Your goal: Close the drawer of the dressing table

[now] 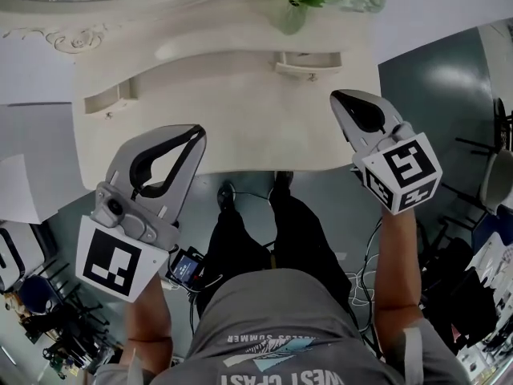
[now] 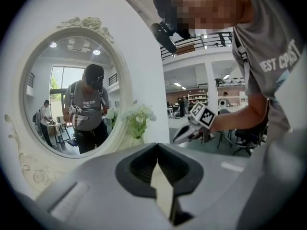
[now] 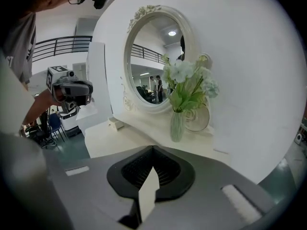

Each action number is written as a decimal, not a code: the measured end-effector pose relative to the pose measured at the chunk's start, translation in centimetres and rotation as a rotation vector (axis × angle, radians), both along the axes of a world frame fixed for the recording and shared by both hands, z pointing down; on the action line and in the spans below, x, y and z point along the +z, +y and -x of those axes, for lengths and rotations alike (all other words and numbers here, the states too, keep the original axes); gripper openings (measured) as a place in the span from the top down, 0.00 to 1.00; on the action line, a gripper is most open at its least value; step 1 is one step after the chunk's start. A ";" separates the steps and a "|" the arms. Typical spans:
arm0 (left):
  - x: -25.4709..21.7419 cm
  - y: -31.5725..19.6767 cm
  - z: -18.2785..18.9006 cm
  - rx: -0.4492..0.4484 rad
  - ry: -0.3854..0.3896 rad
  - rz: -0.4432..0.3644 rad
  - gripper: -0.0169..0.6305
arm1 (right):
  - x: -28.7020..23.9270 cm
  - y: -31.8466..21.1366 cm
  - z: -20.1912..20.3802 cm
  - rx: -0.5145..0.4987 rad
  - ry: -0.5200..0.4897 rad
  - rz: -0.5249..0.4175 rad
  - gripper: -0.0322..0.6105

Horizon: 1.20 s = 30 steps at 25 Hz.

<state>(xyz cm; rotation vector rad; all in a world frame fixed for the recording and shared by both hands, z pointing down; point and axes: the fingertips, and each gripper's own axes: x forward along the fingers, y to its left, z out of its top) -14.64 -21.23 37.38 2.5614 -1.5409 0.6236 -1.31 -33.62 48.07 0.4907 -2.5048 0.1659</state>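
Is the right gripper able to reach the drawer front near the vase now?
Probably yes. The right gripper, shut and empty, hangs over the table; only bare tabletop lies between it and the drawer front.

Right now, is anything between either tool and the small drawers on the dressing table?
Nothing visible. The left tool and right tool, both shut and empty, hang over the front of the tabletop; only its bare surface lies between them and the small drawer fronts. The vase stands further back, out of the way.
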 end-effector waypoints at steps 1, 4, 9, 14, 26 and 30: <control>0.5 -0.2 0.0 -0.001 -0.001 0.006 0.97 | 0.8 -0.4 0.0 0.000 0.004 0.002 0.95; 2.0 -0.8 0.1 -0.009 -0.001 0.017 0.97 | 3.1 -1.5 0.1 -0.004 0.015 0.006 0.95; 3.9 -1.4 0.3 -0.018 0.011 0.037 0.97 | 7.2 -2.8 0.5 -0.007 0.048 0.027 0.95; 6.1 -2.3 0.5 -0.012 0.013 0.065 0.97 | 10.7 -3.9 0.8 -0.009 0.077 0.050 0.93; 8.1 -5.2 1.1 0.008 0.015 0.069 0.97 | 15.8 -6.1 2.5 -0.018 0.226 0.033 0.78; 8.0 -5.3 1.9 -0.011 0.021 0.074 0.97 | 16.1 -6.3 3.2 -0.003 0.244 0.018 0.81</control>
